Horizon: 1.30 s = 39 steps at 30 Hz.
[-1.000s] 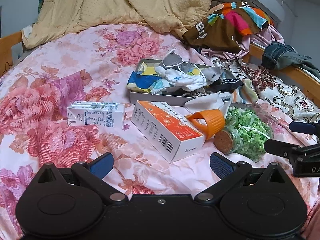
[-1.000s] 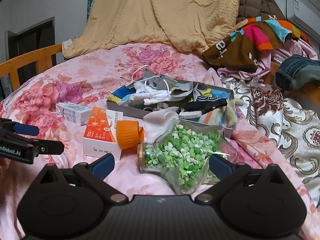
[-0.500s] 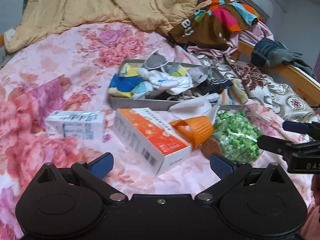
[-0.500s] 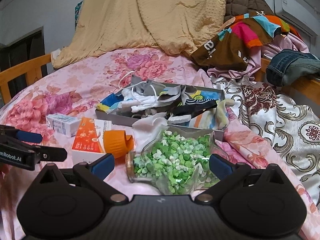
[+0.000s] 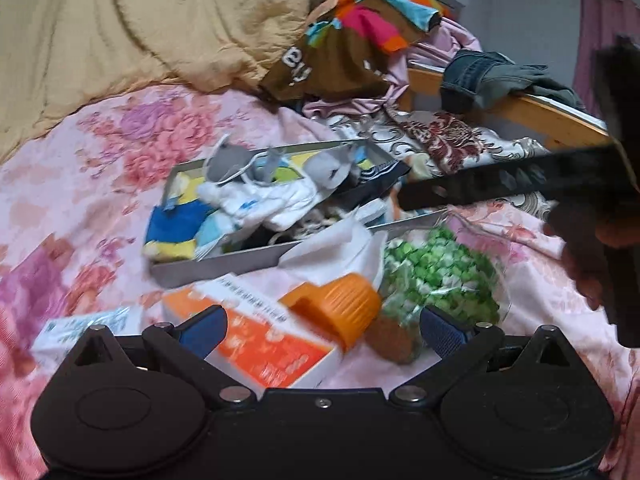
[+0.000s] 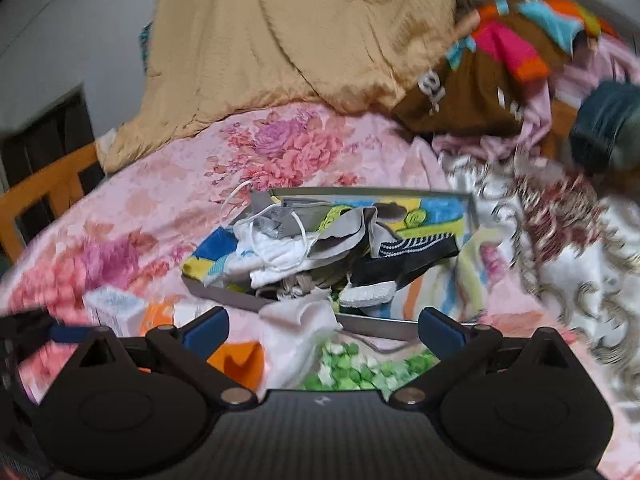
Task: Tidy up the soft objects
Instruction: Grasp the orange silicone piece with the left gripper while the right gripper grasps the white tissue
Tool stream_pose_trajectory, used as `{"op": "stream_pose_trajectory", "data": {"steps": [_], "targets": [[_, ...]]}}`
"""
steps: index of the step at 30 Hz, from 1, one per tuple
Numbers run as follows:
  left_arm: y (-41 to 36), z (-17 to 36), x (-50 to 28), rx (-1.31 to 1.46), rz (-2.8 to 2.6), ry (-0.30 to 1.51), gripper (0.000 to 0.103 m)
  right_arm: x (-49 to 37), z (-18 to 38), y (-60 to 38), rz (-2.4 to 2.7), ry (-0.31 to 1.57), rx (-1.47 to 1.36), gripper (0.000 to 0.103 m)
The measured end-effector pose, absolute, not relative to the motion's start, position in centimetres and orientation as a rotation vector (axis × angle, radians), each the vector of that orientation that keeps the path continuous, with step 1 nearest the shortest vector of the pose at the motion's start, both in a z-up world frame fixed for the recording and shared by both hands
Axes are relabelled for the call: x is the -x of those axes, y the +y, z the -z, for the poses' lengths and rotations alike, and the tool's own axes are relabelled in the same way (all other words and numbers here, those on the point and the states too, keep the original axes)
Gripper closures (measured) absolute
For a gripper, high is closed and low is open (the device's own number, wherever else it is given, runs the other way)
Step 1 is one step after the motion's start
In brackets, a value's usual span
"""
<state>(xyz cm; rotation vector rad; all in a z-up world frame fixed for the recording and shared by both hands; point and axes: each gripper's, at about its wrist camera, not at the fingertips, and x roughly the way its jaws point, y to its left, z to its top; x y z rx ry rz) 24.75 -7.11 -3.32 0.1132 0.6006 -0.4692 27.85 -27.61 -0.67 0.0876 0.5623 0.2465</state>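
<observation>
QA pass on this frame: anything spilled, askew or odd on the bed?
Yes. The jar of green bits lies on its side against the grey tray, beside a tipped orange cap. Socks and a face mask spill over the tray's rim. Nothing looks damaged.

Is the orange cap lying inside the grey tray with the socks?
No, the orange cap lies on the bedsheet outside the grey tray, beside the orange box.

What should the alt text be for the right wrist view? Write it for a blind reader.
The open right gripper points at a grey tray piled with socks and a face mask on a pink floral bedspread. A white cloth and green paper stars lie just before it.
</observation>
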Motion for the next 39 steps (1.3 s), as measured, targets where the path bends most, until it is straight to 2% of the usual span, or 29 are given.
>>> {"op": "stream_pose_trajectory", "data": {"steps": [8, 15, 20, 28, 39], "targets": [[-8.8, 4.2, -26.9, -0.208, 0.571, 0.613, 0.001, -34.1, 0.6, -27.7, -0.283, 0.732, -0.169, 0.0], [-8.9, 4.6, -28.5, -0.202, 0.65, 0.641, 0.007, -36.8, 1.5, -27.1, -0.328, 0.909, -0.205, 0.001], [-9.2, 5.0, -29.0, -0.257, 0.697, 0.662, 0.011, -38.2, 3.1, -27.2, -0.317, 0.998, -0.239, 0.005], [-9.4, 5.5, -29.5, -0.305, 0.73, 0.708, 0.024, -39.2, 4.0, -26.3, -0.345, 1.027, -0.236, 0.012], [-9.5, 5.2, -29.7, -0.314, 0.754, 0.667, 0.026, -38.7, 3.1, -27.6, -0.348, 1.065, -0.273, 0.014]]}}
